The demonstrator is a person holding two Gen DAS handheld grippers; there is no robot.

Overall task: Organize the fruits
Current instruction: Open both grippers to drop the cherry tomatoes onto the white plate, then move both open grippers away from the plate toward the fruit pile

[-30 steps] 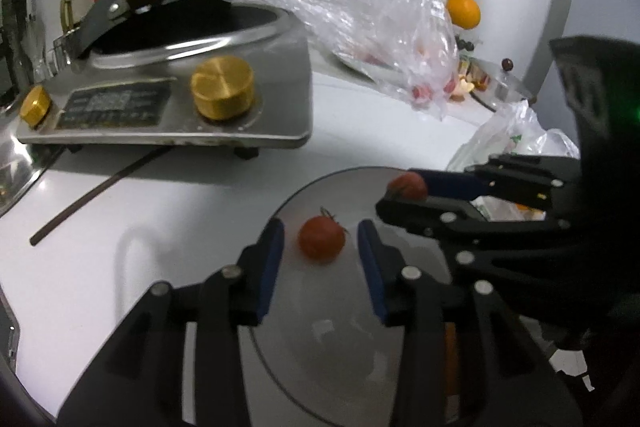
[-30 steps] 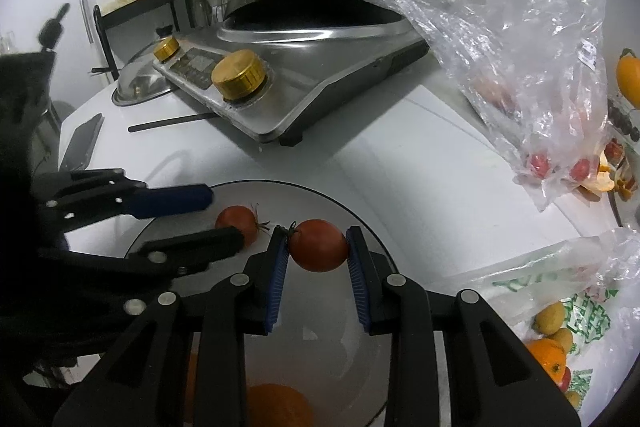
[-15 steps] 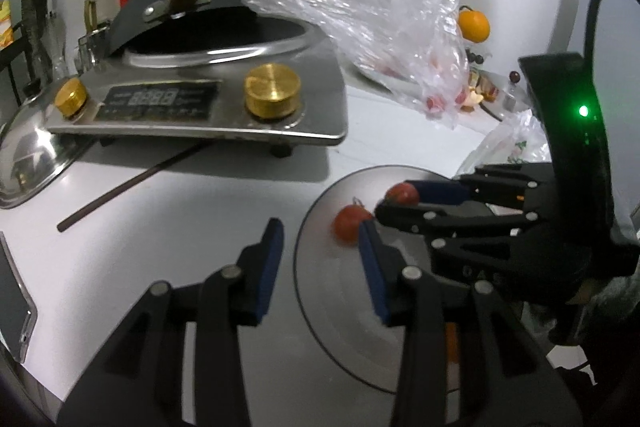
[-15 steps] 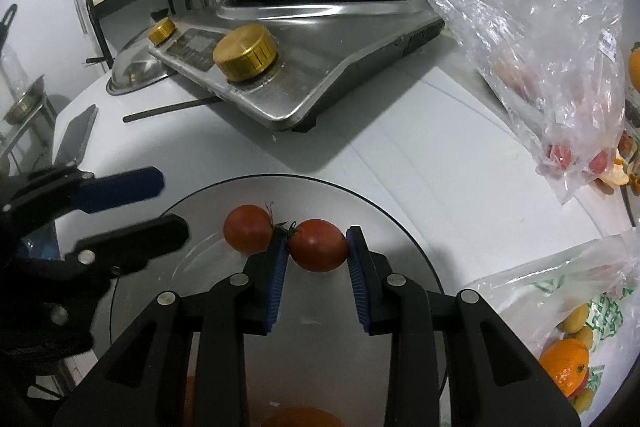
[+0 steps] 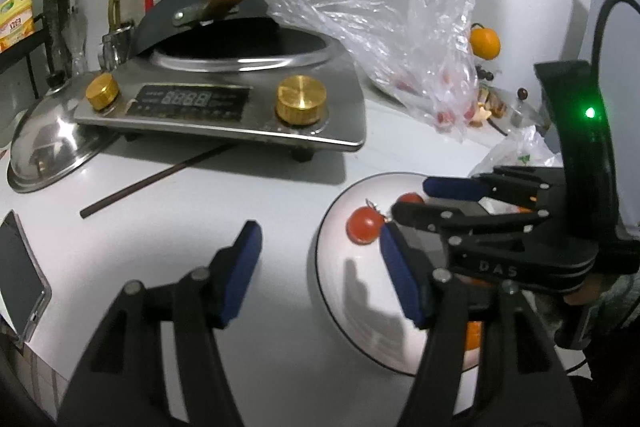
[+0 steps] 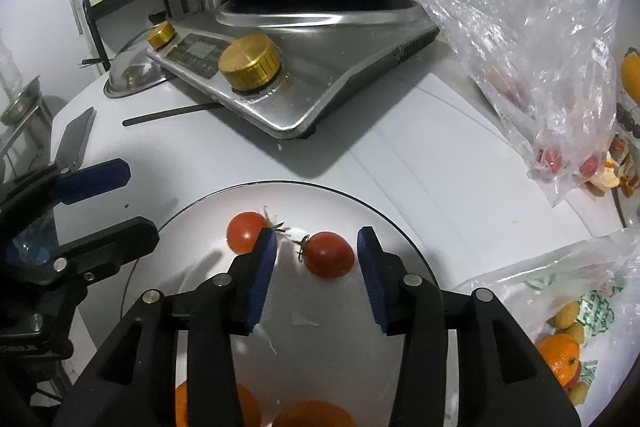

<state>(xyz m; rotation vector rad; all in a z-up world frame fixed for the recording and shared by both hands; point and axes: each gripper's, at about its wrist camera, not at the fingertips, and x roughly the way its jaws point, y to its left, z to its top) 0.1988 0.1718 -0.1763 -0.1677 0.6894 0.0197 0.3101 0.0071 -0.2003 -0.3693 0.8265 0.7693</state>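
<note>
Tomato (image 6: 329, 254) between opening jaws, seemingly untouched

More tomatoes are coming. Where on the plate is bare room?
The plate is bare at its middle, below the two tomatoes, and along its far rim. The near edge is crowded by oranges.

2 red tomatoes (image 6: 329, 254) lie on a white plate (image 6: 392, 227) with oranges (image 6: 308, 415); the stove (image 6: 320, 75) is silver with 2 gold knobs (image 6: 249, 62); gripper pads (image 6: 262, 277) are blue.
</note>
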